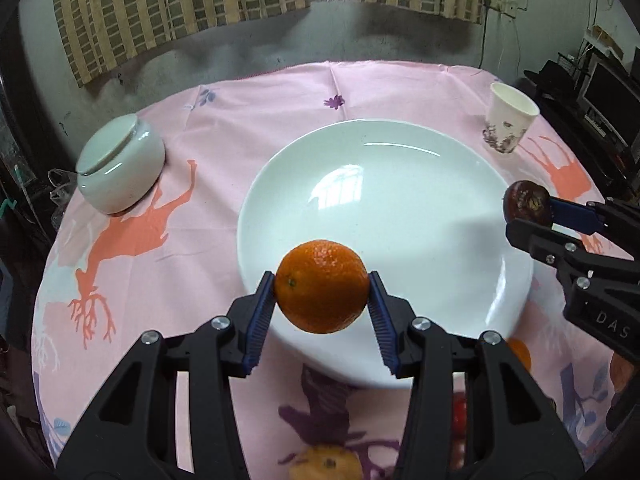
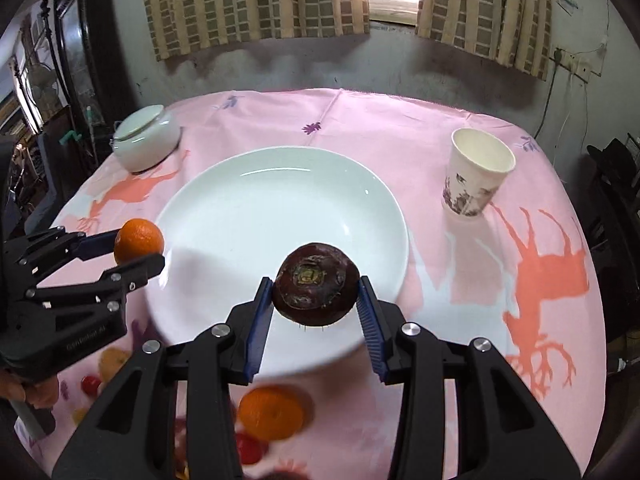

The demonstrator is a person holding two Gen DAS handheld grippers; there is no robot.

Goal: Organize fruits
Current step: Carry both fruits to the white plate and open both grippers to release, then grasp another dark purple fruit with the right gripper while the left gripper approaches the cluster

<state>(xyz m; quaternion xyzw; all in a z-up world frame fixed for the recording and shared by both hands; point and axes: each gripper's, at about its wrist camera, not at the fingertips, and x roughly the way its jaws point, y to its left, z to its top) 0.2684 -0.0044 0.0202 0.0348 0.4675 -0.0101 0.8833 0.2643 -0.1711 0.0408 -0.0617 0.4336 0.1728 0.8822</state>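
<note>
gripping orange (image 1: pixel 322 286) in left gripper (image 1: pixel 322 292); right gripper (image 2: pixel 316 290) clamps dark fruit (image 2: pixel 315 284) over plate (image 2: pixel 248 216).

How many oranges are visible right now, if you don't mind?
2 clear ones: an orange held in the left gripper, and another orange on the tablecloth under the right gripper. Blurry near-edge fruit may include more.

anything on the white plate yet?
No. The white plate shows only bare glaze and window glare. The orange and dark fruit, each held in a gripper, cover part of its near rim; that strip is hidden.
</note>
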